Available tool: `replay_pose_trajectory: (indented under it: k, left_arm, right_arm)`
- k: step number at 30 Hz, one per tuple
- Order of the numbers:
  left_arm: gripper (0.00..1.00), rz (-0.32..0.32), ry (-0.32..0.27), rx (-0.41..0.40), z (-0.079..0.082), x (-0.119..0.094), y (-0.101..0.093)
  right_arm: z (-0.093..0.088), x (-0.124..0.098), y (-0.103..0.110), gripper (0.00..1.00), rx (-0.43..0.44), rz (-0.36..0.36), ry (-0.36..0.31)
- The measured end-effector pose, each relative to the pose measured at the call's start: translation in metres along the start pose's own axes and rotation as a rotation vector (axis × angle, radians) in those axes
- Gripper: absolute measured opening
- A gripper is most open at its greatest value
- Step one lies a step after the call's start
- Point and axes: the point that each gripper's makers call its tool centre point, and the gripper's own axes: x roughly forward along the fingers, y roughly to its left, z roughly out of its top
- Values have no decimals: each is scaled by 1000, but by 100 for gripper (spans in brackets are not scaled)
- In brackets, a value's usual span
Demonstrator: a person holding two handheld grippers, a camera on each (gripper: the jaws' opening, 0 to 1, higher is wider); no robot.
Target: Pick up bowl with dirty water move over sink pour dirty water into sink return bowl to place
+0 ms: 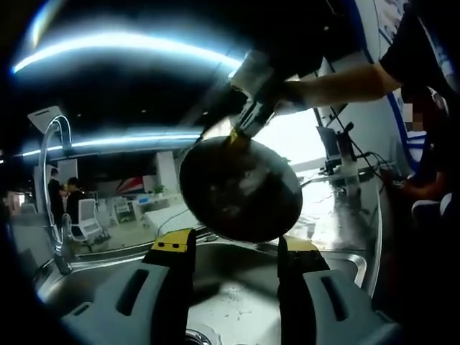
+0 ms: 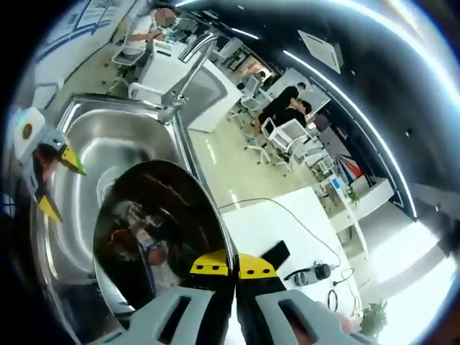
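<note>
A dark, shiny metal bowl (image 1: 241,190) hangs tilted above the steel sink (image 1: 237,295), its underside turned toward the left gripper view. My right gripper (image 1: 241,133) reaches down from the upper right and is shut on the bowl's rim. In the right gripper view my right gripper (image 2: 233,266) pinches the rim of the bowl (image 2: 154,230) over the sink (image 2: 108,140). I cannot tell whether any water is in the bowl. My left gripper (image 1: 236,243) is open over the basin just below the bowl, holding nothing. It appears as the left gripper (image 2: 61,183) beside the sink.
A tall curved faucet (image 1: 54,165) stands at the sink's edge, also seen as the faucet (image 2: 185,68). The drain (image 1: 194,336) lies below the jaws. A wet counter (image 1: 345,215) runs to the right. A white table (image 2: 287,230) with cables, and people at desks, lie beyond.
</note>
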Motion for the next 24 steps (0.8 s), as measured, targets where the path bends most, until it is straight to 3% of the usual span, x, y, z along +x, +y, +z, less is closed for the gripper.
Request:
replay_pose_trajectory:
  k: [8,24]
  left_arm:
    - [40,-1,-6,-1,1,0,0]
    - [40,6,-1,7,1,0,1]
  right_arm:
    - [-15,-16,-12,0,52,0,26]
    - [-53,-27,-22,0,176,21,64]
